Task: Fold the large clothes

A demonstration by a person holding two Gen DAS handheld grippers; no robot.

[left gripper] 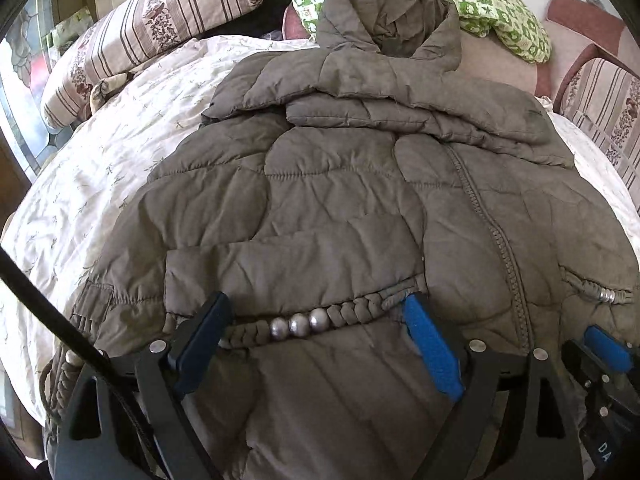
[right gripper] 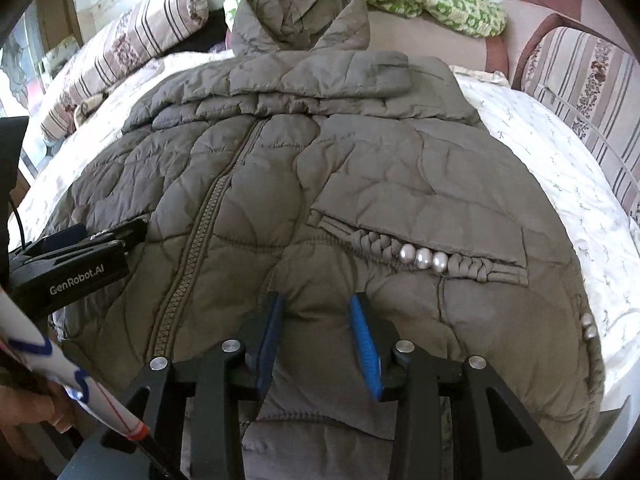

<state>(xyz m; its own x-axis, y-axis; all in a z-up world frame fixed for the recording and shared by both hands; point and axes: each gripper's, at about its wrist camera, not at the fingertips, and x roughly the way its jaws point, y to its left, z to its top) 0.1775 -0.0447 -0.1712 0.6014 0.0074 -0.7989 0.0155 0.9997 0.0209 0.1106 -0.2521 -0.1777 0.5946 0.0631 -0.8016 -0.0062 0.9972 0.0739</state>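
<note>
A grey-brown quilted puffer jacket [left gripper: 340, 184] lies front up on the bed, hood at the far end, sleeves folded across the chest. It also shows in the right wrist view [right gripper: 360, 168]. My left gripper [left gripper: 316, 320] is open over the lower left part, its fingers either side of a braided pocket trim with three silver beads [left gripper: 298, 325]. My right gripper [right gripper: 318, 320] is open, its fingers straddling a fold of jacket fabric near the hem. The other pocket trim with beads [right gripper: 423, 258] lies just beyond it. The right gripper shows at the left view's lower right edge [left gripper: 604, 354].
The jacket rests on a white floral bedspread [left gripper: 100, 168]. Striped pillows [left gripper: 132, 40] lie at the far left, a green patterned pillow [left gripper: 500, 4] behind the hood, and a striped cushion [right gripper: 588, 80] at the right. A hand holding papers [right gripper: 60, 380] is at the lower left.
</note>
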